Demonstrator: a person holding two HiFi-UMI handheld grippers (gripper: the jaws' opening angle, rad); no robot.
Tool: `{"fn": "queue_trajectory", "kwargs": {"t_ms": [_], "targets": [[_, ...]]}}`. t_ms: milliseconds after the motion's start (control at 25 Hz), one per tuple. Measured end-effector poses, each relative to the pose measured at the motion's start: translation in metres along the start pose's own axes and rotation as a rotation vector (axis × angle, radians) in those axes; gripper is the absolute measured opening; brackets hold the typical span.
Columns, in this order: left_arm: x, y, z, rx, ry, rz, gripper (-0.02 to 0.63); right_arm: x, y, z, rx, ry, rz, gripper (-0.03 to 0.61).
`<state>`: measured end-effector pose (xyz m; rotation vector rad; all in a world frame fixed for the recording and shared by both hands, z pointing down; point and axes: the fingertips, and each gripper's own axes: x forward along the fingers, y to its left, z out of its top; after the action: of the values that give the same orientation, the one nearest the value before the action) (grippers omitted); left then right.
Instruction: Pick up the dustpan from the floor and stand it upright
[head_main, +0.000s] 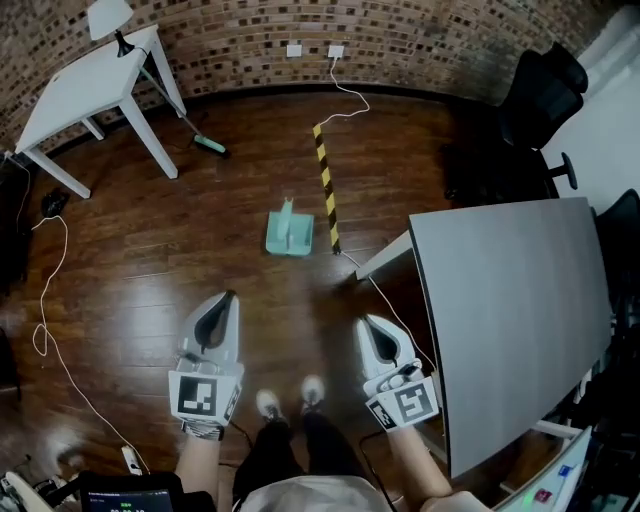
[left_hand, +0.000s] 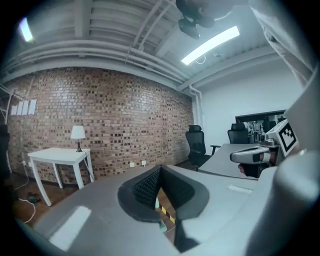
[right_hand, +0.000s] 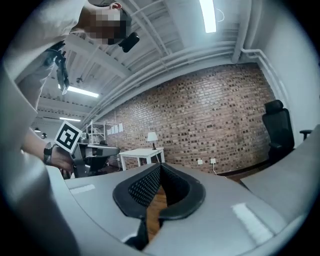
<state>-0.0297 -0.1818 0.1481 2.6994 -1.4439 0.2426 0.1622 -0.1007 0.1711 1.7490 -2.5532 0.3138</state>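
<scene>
Floor (head_main: 150, 250) of dark wood takes up most of the head view, w/ a grey desk (head_main: 510, 320) filling the 3 o'clock side. The teal dustpan (head_main: 288, 233) lies flat on the boards at approx 12 o'clock from the person's shoes. It sits just left of a yellow-black striped strip (head_main: 325, 185), w/ nothing resting on it. Its long axis runs 12 to 6. The narrow handle end looks to point away at 12 and the wide pan end toward the person at 6, tho the shape is small and I wouldn't swear to it.

Left gripper (head_main: 228, 297) is held in front of the body, pointing roughly level. The dustpan is at about 1 o'clock from its tip, well apart. Right gripper (head_main: 366, 322) has it at about 11 o'clock and a bit farther off, so the left looks nearer. Left fingers (left_hand: 142, 189) are pressed together w/ nothing btwn them. Right fingers (right_hand: 142, 187) likewise meet at the tips, empty.

Pick-up looks not yet begun. Either hand would need to go forward and well down to the floor, part its fingers, then come in along that 12–6 line for the handle.
</scene>
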Motion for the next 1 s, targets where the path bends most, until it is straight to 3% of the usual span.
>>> {"fn": "queue_trajectory", "kwargs": {"t_ms": [240,520,680,1000], "targets": [[-0.07,-0.018,0.057,0.091,-0.003,-0.021,0.002,-0.034,0.028,0.086,0.013,-0.07,0.018,0.014],[-0.122,-0.026,0.12,0.096,-0.103,0.04,0.002,-0.07,0.06,0.142,-0.002,-0.156,0.02,0.014],[-0.13,-0.013,0.122,0.11,-0.144,0.064,0.002,-0.062,0.068,0.157,-0.02,-0.189,0.022,0.013],[-0.151,-0.005,0.119,0.091,-0.133,0.095,0.002,-0.062,0.086,0.169,-0.079,-0.181,0.02,0.014]]}}
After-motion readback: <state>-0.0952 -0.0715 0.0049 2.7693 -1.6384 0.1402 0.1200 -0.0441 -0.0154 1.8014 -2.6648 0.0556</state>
